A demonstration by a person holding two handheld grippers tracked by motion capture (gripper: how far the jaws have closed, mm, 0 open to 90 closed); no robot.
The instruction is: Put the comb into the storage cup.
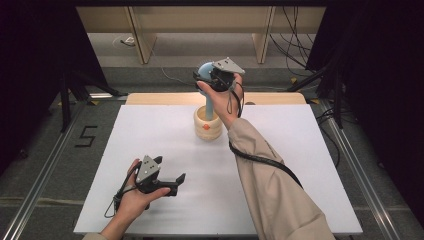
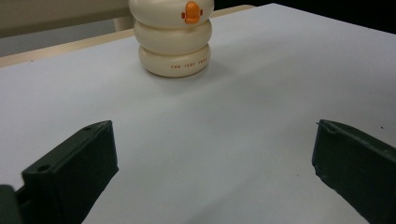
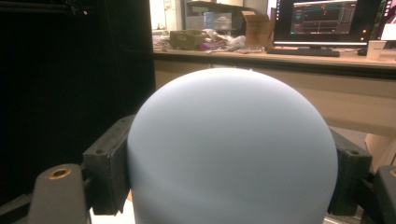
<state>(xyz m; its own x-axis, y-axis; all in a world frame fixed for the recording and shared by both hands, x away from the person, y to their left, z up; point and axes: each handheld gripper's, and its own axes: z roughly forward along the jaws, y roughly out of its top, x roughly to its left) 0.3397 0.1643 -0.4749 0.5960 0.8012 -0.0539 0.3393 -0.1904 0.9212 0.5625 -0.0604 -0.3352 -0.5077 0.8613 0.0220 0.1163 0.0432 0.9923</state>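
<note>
Fingers of the right gripper (image 1: 206, 76) clench the blue ball-topped peg (image 3: 232, 149), ball squeezed between them above the cream ring stack (image 1: 208, 125); left gripper (image 1: 176, 181) fingers released over the bench (image 1: 300, 150).

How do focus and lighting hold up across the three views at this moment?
High view: even light on the white table, dark surroundings, slightly soft. Left gripper view: the cream ring stack is fairly sharp with a soft shadow at its base; the near jaws are blurred. Right gripper view: the pale blue ball is close and soft, shaded at its lower left, while the monitor behind glows bright.
</note>
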